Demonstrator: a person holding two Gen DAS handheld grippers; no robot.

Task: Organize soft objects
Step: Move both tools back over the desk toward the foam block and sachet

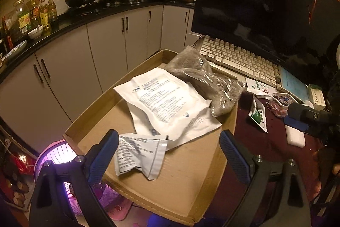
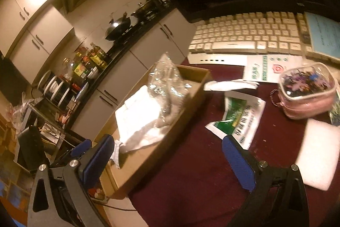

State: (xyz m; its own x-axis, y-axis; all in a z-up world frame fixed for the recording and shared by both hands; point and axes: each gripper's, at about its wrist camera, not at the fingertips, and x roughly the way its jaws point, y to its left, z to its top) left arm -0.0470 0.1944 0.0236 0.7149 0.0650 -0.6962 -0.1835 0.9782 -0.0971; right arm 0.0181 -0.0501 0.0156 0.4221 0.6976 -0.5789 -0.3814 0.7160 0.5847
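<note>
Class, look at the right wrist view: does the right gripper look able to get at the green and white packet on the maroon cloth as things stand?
Probably yes. The right gripper is open and empty, and the green and white packet lies flat just beyond its fingertips on bare maroon cloth, beside the cardboard tray, nothing covering it.

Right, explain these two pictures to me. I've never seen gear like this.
A person holds a two-finger clamp in each hand, each with a camera looking along its fingers. One picture comes from the left gripper, the other from the right gripper. Both stand open and hold nothing. On the dark red table sits a shallow cardboard box holding white packets and a grey item in clear plastic. Outside it lie a green-and-white packet, a pink pouch, a white pad and a keyboard.
</note>
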